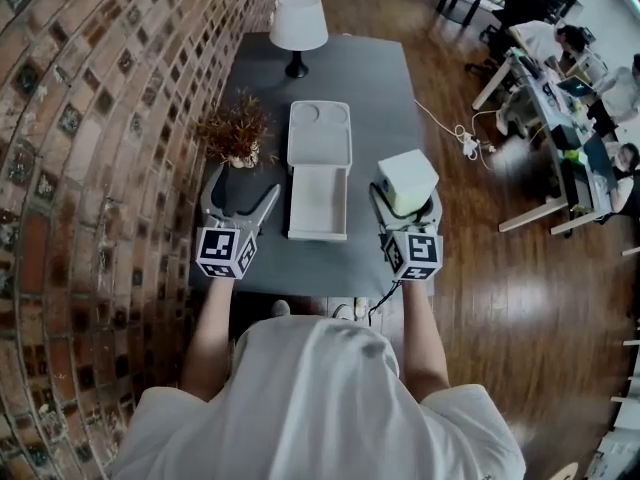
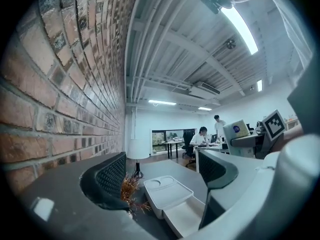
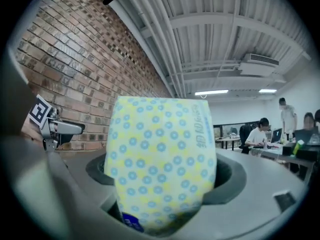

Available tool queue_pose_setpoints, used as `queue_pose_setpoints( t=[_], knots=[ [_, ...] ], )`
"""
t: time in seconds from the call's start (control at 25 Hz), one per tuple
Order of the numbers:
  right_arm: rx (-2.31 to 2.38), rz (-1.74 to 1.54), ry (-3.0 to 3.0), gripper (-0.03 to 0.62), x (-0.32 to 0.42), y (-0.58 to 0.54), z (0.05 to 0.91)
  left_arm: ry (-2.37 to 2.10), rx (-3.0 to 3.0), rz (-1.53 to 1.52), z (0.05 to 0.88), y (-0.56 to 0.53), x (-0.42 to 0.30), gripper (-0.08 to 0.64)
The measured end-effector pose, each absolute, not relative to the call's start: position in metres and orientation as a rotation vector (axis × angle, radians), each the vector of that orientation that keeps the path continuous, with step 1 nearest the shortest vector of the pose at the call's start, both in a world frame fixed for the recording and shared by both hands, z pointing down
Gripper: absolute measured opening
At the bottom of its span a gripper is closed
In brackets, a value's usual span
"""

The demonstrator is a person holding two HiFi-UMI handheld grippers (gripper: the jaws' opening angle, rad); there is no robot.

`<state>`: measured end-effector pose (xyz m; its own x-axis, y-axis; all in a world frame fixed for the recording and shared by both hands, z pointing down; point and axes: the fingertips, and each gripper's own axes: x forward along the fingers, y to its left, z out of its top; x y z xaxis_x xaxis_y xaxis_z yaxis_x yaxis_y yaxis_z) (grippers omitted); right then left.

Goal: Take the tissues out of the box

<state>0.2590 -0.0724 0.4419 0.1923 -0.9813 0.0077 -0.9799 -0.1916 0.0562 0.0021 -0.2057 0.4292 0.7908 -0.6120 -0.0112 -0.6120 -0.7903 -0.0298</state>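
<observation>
Head view: locate the tissue pack (image 1: 408, 173) clamped in the right claw (image 1: 407, 201), raised clear of the white box (image 1: 320, 208) and just to its right, above the desk (image 1: 370, 78). Read the box tray as apparently empty; judge the extraction near complete and the coming move a set-down on bare desk at the right. Note the left claw (image 1: 238, 200) level on the opposite side of the box, near the dried plant (image 1: 237, 128), the farther claw from the pack. Left gripper view: confirm jaws partly apart, nothing between them; sight the box (image 2: 167, 191) and plant beyond. Right gripper view: confirm both jaws pressed on the dotted pack (image 3: 160, 159), long axis upright between them, claw pointing level.
</observation>
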Motion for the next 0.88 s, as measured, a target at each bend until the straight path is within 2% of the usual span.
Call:
queue_pose_setpoints(
  t=[0.48,0.88],
  knots=[
    [2.423,0.014,-1.997,0.488,0.232,-0.033,0.463,1.092,-2.918,0.039,0.446,-0.182,-0.001,0.428],
    [2.453,-0.009,-1.837,0.488,0.255,-0.034,0.469,1.249,-2.857,0.053,0.462,-0.171,-0.014,0.426]
  ],
)
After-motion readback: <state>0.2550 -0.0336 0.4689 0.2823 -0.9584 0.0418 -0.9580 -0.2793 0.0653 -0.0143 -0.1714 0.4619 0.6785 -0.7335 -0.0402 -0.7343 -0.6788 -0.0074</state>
